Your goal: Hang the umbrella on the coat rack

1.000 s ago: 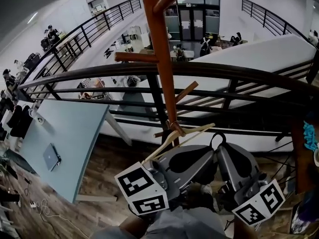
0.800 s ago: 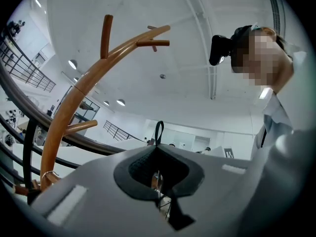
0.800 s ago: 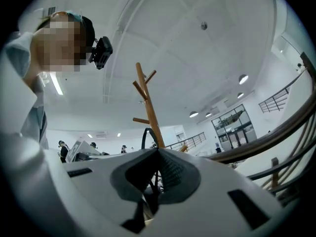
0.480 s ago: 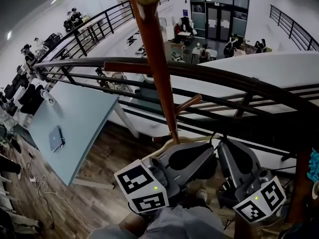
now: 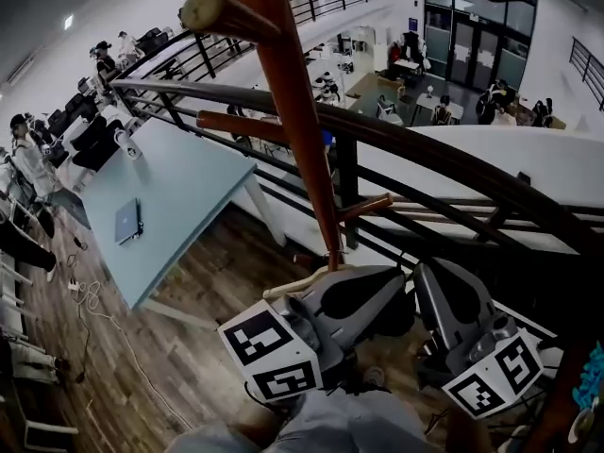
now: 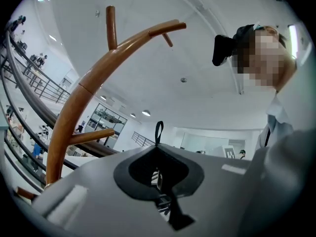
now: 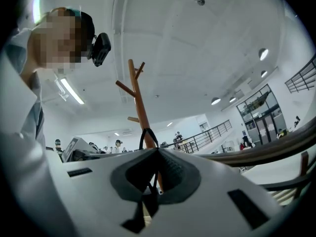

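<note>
Left gripper view shows the left gripper (image 6: 158,148) with its jaws pressed together at the tips, and a narrow gap lower down between the dark pads (image 6: 126,177). A thin black loop (image 6: 158,132) stands up from the join; whether it is pinched there or part of the gripper, I cannot tell. To the left of the jaws the rack (image 6: 74,107) rises as a brown pole with pegs. The person leans over at upper right, a camera (image 6: 224,48) on the head.

The right gripper (image 7: 157,151) looks alike: jaws closed at the tips, a like loop (image 7: 146,136) at the join, the rack's pole straight behind it.

In the head view both grippers sit side by side low in the frame, close to the body, with marker cubes (image 5: 269,352) toward the person and jaws toward the rack's foot. A pale curved piece (image 5: 300,282) lies at that foot, just beyond the left gripper. The pole stands against a dark railing (image 5: 444,163), and a peg (image 5: 226,15) juts left near the top. Left of it a table (image 5: 179,187) carries a laptop (image 5: 128,223) and stands on a wood floor (image 5: 189,347). The umbrella cannot be made out in any view
</note>
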### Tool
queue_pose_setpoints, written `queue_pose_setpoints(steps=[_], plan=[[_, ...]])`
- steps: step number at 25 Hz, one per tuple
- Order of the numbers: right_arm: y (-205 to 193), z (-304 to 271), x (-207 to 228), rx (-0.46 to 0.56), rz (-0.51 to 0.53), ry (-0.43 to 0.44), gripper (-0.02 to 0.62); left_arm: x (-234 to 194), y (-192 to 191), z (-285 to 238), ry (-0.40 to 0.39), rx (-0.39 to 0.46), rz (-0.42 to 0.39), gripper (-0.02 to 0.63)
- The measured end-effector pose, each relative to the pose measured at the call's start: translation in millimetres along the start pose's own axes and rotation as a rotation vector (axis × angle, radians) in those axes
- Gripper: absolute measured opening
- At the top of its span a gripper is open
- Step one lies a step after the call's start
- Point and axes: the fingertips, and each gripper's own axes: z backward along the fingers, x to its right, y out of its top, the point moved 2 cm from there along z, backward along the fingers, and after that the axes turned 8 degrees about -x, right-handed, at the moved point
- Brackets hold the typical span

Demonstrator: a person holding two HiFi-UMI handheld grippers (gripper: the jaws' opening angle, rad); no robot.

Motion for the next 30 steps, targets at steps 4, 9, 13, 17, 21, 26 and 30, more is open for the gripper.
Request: queue_pose_setpoints(steps=[4, 9, 13, 17, 21, 26, 30], plan=[[3, -10, 13, -0.020, -0.001, 0.077, 0.002, -8, 3, -8, 0.091, 0.027, 0.000, 0.005], [2, -20, 23, -0.042, -0.003, 0.149, 0.000, -15, 4, -12, 0.179, 0.054, 0.005, 0.005], [1, -28, 32, -0.051, -0.008, 0.198, 0.002, -22, 4, -18, 0.243, 0.068, -0.003, 0.005], [3, -38, 38, -0.059, -0.008, 0.232, 0.000, -30, 8, -22, 0.293, 0.086, -0.002, 0.005], [3, -45, 44, -0.065, -0.004, 0.255, 0.002, -37, 10, -24, 0.332, 0.102, 0.003, 0.005], [0, -54, 45, -0.074, -0.007, 0.274, 0.001, -44, 11, -21, 0.374, 0.114, 0.015, 0.005], [-3, -59, 49, -0.084, -0.007, 0.279, 0.000, -50, 10, -22, 0.400, 0.125, 0.030, 0.005]])
